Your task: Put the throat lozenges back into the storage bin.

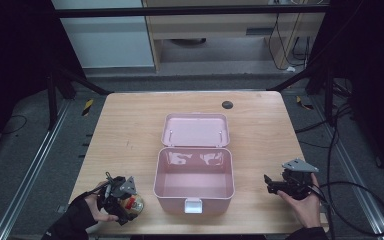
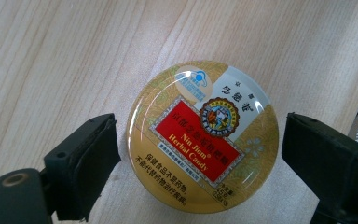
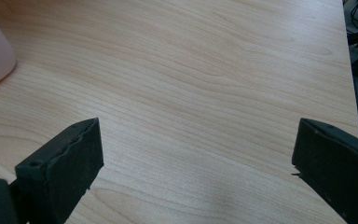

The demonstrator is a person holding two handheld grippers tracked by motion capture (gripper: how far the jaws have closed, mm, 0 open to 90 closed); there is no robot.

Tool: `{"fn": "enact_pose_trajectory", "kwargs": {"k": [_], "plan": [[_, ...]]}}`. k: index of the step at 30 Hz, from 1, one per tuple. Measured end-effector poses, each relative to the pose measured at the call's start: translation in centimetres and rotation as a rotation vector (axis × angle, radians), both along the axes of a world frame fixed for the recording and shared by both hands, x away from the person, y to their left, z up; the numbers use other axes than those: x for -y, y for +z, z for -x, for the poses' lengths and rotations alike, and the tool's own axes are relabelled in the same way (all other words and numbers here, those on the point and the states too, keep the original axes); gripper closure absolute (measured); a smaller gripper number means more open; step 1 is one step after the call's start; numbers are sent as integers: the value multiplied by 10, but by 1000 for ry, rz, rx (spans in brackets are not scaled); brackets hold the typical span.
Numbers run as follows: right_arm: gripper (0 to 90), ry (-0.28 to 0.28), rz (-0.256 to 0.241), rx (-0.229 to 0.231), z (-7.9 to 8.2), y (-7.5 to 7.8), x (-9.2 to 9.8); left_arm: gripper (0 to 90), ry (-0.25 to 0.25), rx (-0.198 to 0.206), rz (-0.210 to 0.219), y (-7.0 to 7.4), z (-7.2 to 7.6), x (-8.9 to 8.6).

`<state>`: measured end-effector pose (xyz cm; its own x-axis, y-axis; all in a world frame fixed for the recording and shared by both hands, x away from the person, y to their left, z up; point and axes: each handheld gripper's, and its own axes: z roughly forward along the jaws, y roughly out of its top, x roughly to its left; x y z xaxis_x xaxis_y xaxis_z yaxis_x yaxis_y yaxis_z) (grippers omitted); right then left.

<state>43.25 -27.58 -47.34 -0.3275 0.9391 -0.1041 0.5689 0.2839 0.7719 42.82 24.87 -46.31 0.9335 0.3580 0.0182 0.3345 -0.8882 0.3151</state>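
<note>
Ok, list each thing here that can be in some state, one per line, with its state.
pink box: open, lid tipped back, inside bare.
candy tin: lid on, flat on the table, label up, between the left gripper's jaws with a gap on each side.
left gripper: open around the tin, not clamped.
right gripper: open, holding nothing, over bare table right of the box.

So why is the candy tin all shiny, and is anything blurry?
Left gripper view: lamp glare streaks the candy tin, and the near jaws look soft. High view: white reflections inside the pink box, dark surroundings. Right gripper view: the wooden table is evenly lit and sharp.
</note>
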Motion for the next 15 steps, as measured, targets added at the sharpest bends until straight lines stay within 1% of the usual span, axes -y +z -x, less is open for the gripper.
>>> {"fn": "enact_pose_trajectory", "kwargs": {"k": [3, 7, 15], "plan": [[24, 5, 5, -4, 0, 0, -1, 127, -2, -3, -4, -1, -1, 1], [24, 9, 9, -8, 0, -1, -1, 151, -4, -18, -15, -4, -2, 3], [25, 14, 11, -9, 0, 0, -1, 191, -9, -23, -29, -7, -3, 6]]}}
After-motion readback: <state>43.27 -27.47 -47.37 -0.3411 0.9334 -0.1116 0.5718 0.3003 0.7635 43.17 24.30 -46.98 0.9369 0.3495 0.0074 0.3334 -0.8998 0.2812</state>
